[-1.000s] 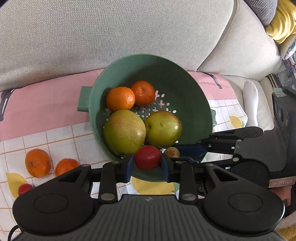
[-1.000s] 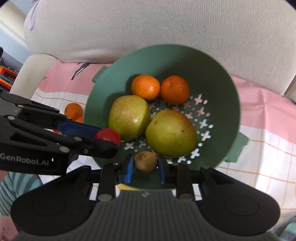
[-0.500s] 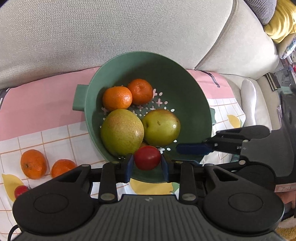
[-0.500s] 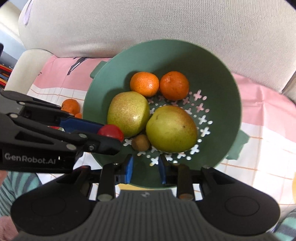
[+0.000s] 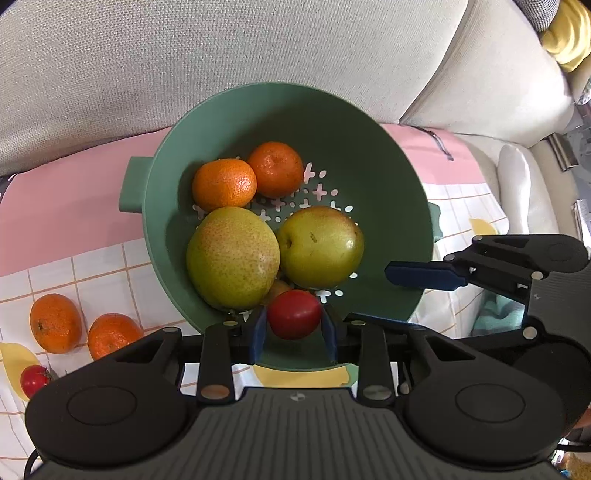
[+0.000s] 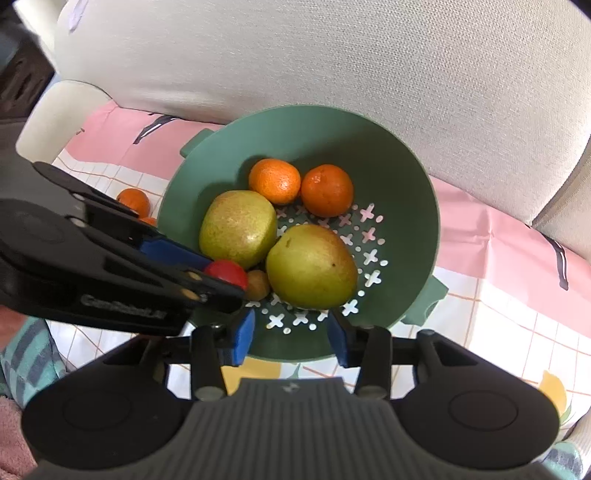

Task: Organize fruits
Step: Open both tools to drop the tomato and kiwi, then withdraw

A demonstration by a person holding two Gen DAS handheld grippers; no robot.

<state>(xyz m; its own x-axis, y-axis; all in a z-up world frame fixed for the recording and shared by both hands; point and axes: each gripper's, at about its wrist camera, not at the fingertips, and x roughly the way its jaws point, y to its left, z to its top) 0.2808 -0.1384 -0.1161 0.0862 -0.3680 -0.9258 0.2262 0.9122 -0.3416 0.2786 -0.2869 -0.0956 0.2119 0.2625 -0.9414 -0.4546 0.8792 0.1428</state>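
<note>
Green colander (image 5: 388, 177) with pears and oranges sits on a pink and checked cloth (image 5: 66, 221) against a beige sofa back (image 5: 184, 66), left gripper (image 5: 293, 325) clamped on a red tomato (image 5: 293, 314) over its near rim, right gripper (image 6: 291, 336) just opening, empty.

I am looking at a home living room. A beige fabric sofa (image 5: 221, 74) fills the background, its seat covered by a pink and white checked cloth (image 5: 66, 229) with lemon prints. On the cloth sits a green colander (image 5: 388, 177) of fruit, and a yellow cushion (image 5: 569, 33) lies in one corner.
</note>
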